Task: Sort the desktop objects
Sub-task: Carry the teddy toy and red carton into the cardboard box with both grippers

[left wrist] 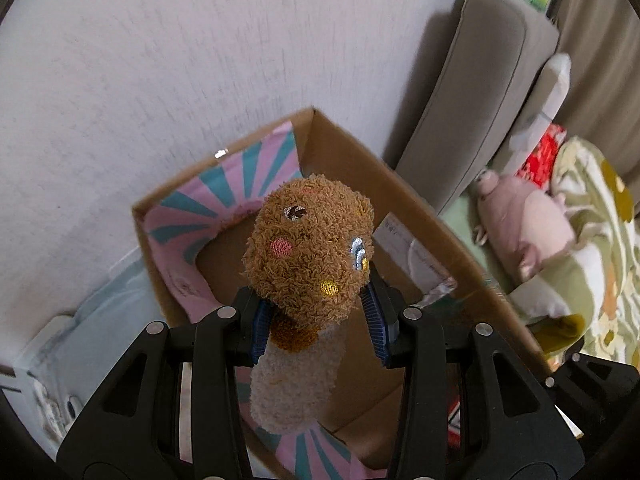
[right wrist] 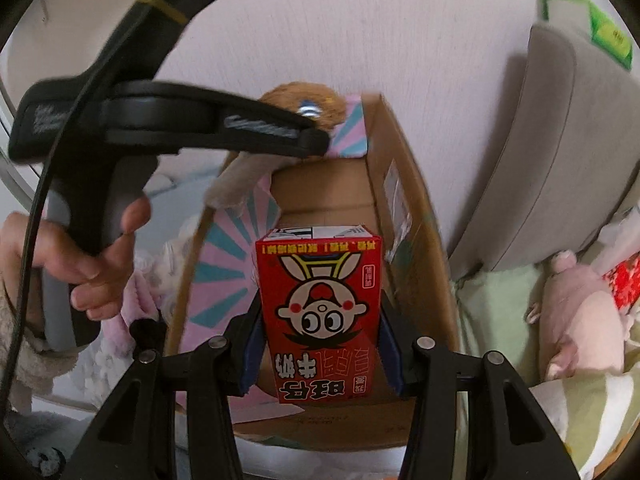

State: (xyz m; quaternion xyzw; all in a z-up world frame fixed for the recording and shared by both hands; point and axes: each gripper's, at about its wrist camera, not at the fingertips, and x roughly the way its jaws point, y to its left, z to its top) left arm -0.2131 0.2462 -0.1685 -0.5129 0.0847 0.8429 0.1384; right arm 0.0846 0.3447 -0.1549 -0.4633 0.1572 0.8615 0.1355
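**A:** What did your fingers have just then?

**B:** My left fingers (left wrist: 256, 322) were clamped on the plush toy (left wrist: 308, 248), blue pads pinching it low, about where the brown curly head met the pale body. The head stood above the pads and the body hung under them. My right fingers (right wrist: 390, 354) were clamped on the red milk carton (right wrist: 320, 312), squeezing its two side faces, with its printed face upside down toward the camera.

**B:** Both things hung over the open cardboard box (left wrist: 384, 176). The toy was above the middle of it, nearer the corner where the pink-and-teal striped sheet (left wrist: 224, 184) lay against the inner wall. The carton hung over the near end.

**A:** What could have gone wrong from there?

**B:** First, the toy. I held soft pile, not anything firm, so I judged it could slide out of the pads early. Top-heavy as it looked, it might then have tipped against the box's edge rather than dropped inside.

**B:** Second, crowding. In the right wrist view my left gripper (right wrist: 316, 140) reached across the far end of the same box, with the person's hand (right wrist: 96, 256) on its handle at the left. Letting both go together risked one tool knocking the other.

**A:** And the carton?

**B:** It was slick card held only by its sides, so a tilt could have let it slip and land on the rim (right wrist: 376, 168).
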